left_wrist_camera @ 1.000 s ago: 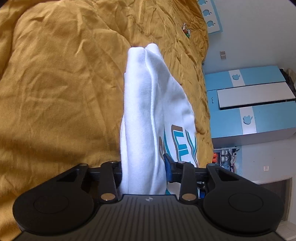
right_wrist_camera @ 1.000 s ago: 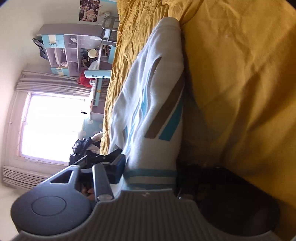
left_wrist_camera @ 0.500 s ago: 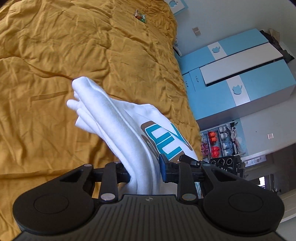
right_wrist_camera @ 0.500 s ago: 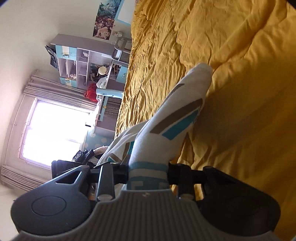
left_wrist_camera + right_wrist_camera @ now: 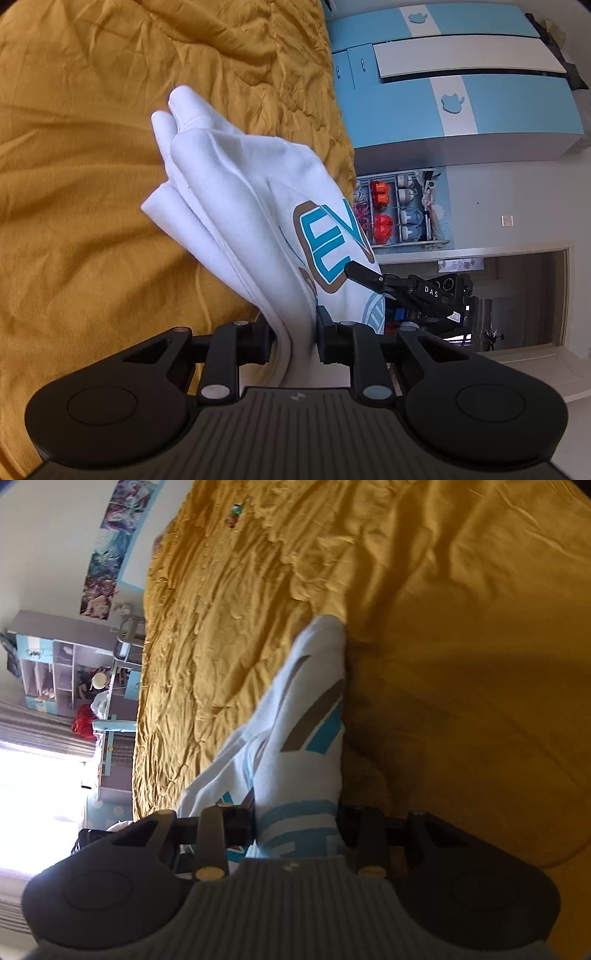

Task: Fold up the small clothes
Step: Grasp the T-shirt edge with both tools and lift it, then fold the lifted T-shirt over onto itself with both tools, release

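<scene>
A small white garment [image 5: 236, 192] with a blue and brown print hangs bunched over the yellow bedspread [image 5: 92, 166]. My left gripper [image 5: 295, 336] is shut on one edge of it. My right gripper [image 5: 295, 823] is shut on another edge, where the garment [image 5: 306, 716] shows blue and brown stripes. The right gripper's black tip [image 5: 364, 275] shows in the left wrist view beside the print. The garment is lifted; its far end droops toward the bedspread [image 5: 461, 627].
A blue and white wardrobe [image 5: 461, 74] and a shelf of small items [image 5: 399, 210] stand beyond the bed's edge. A desk with shelves [image 5: 74, 664] and a bright window [image 5: 37, 794] lie on the other side. A small colourful object [image 5: 234, 515] lies far up the bed.
Both grippers have lifted and swung with the garment. It went from hanging long and straight to a shorter bunched shape, and the left view now faces the wardrobe side.
</scene>
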Tool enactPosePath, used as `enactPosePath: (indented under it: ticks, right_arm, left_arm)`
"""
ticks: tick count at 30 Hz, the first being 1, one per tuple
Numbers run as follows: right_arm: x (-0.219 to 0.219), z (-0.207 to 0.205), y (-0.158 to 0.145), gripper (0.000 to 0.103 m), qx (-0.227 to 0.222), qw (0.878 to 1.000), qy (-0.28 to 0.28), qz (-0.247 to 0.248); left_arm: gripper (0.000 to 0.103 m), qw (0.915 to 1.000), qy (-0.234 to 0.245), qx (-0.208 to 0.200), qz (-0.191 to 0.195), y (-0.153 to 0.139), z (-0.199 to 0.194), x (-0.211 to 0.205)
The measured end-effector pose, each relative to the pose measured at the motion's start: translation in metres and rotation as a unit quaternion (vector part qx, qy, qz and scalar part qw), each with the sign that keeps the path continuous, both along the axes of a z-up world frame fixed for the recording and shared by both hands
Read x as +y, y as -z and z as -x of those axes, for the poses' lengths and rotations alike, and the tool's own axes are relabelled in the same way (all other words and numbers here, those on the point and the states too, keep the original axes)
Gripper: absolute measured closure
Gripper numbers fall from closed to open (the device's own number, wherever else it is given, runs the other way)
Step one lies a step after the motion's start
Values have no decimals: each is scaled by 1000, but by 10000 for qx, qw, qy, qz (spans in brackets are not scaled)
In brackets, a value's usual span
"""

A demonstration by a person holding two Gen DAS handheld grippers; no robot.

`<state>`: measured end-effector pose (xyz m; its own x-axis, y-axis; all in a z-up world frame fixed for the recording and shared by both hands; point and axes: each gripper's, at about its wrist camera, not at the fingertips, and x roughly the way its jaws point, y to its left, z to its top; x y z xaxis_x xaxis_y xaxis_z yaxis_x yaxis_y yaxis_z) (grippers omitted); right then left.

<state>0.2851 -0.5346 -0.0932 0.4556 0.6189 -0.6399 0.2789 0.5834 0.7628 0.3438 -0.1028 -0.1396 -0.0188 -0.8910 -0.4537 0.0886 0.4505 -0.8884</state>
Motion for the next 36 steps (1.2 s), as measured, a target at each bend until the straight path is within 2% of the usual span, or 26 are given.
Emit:
enactPosePath:
  ticks: [2, 4, 6, 8, 9, 11, 12, 14, 16, 18, 20, 22, 23, 25, 26, 28, 32, 36]
  right_arm:
    - [-10, 11, 26, 69, 166, 9997, 132, -73]
    - [-11, 19, 40, 67, 88, 9994, 265, -186]
    - [-9, 25, 43, 63, 14, 9993, 330, -189]
    - [-4, 31, 35, 59, -14, 9991, 426, 70]
    - [-1, 34, 28, 52, -39, 9986, 447, 271]
    - [11, 41, 5, 44, -125, 9933, 474, 1050]
    - [17, 49, -10, 38, -183, 9866, 502, 1540]
    - [27, 67, -35, 33, -325, 9715, 762, 2222]
    - [44, 93, -63, 33, -671, 9550, 1020, 2702]
    - [62, 117, -84, 33, -964, 9458, 1074, 2909]
    - [87, 145, -102, 33, -1165, 9347, 1081, 3179]
    - [114, 170, -111, 32, -1253, 9251, 1056, 3424]
    - [127, 180, -113, 32, -1261, 9207, 1042, 3542]
    - [162, 191, -112, 32, -1183, 9121, 1065, 3778]
    - [175, 199, -109, 32, -1138, 9107, 1024, 3837]
    - [201, 211, -101, 32, -1076, 9091, 847, 3935]
    - [236, 225, -88, 32, -1044, 9048, 500, 4098]
    - [241, 233, -82, 32, -925, 9114, 559, 3972]
  left_arm:
    - [71, 9999, -47, 143, -28, 12, 1, 2]
    - [67, 9988, -197, 446, -25, 25, 0, 12]
    - [61, 9975, -334, 602, -136, 33, -1, 21]
    - [58, 9976, -450, 493, -181, 34, 0, 35]
    - [56, 9978, -492, 407, -181, 32, 3, 41]
    - [54, 9970, -670, 88, -382, 20, 11, 53]
    - [54, 9960, -729, -92, -504, 13, 15, 57]
    - [54, 9912, -849, -591, -825, -8, 26, 64]
    - [54, 9823, -1050, -1102, -1095, -31, 42, 70]
    - [51, 9707, -1204, -1562, -1375, -56, 59, 71]
    - [43, 9513, -1419, -1995, -1875, -80, 77, 67]
    - [39, 9235, -1619, -2417, -2499, -103, 97, 59]
    - [35, 9066, -1691, -2687, -2780, -114, 109, 53]
    - [29, 8835, -1746, -3076, -3070, -129, 127, 43]
    - [26, 8772, -1711, -3203, -3141, -134, 135, 38]
    - [25, 8685, -1541, -3412, -3248, -142, 155, 24]
    - [16, 8669, -1191, -3555, -3285, -140, 187, 2]
    - [16, 8637, -972, -3575, -3418, -126, 209, -17]
